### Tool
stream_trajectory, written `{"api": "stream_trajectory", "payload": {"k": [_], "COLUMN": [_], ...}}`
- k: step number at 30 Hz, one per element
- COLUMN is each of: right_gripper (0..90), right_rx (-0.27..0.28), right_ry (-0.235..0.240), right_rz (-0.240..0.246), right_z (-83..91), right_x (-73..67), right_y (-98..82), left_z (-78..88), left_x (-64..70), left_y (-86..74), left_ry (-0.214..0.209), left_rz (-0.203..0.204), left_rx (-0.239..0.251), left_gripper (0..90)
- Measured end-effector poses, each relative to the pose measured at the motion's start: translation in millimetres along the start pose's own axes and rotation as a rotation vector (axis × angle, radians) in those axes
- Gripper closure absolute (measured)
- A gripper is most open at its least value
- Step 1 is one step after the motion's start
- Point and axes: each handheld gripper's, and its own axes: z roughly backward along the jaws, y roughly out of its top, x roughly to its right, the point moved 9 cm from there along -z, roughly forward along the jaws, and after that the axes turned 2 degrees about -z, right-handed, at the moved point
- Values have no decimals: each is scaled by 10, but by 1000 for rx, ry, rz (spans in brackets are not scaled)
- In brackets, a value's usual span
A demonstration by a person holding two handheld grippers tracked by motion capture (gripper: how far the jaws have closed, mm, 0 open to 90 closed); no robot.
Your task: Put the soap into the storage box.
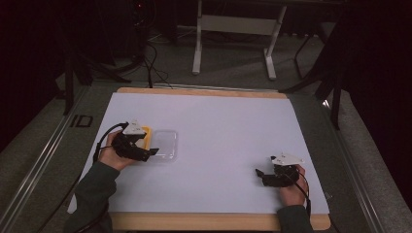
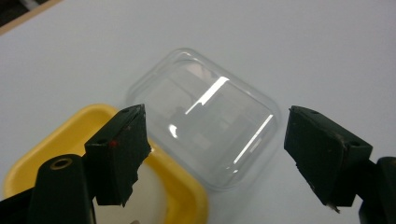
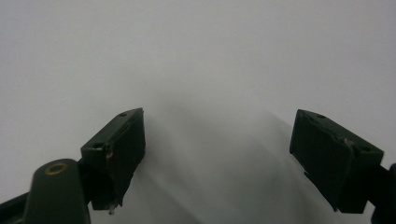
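The clear plastic lid [image 2: 205, 119] lies on the worktop [image 1: 228, 126] just ahead of the left tool [image 2: 215, 135], between its open, empty jaws, beside the yellow container [image 2: 70, 140]; the right tool [image 1: 265, 174], also open and empty, is well apart.

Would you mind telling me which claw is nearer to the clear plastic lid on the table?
The left. The left claw hovers at the clear plastic lid, beside the yellow container, jaws apart with nothing gripped. The right claw sits far off toward the table's other side, over bare white surface.

Left gripper [image 2: 215, 154] jaws apart, clear lid [image 2: 205, 116] between, yellow tray [image 2: 60, 135] beside
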Motion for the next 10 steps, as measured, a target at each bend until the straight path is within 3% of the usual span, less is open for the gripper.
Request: {"api": "stream_trajectory", "payload": {"k": [7, 10], "right_gripper": [179, 179], "right_rx": [1, -1], "right_ry": [2, 5], "right_rz": [-2, -3], "right_z": [-3, -7], "right_x": [0, -1], "right_y": [1, 0], "left_z": [-62, -108], "left_x": [249, 373], "left_y": [46, 20], "left_ry": [-42, -53], "left_rz": [-51, -85], "left_rx": [6, -17], "left_gripper": [230, 230]}}
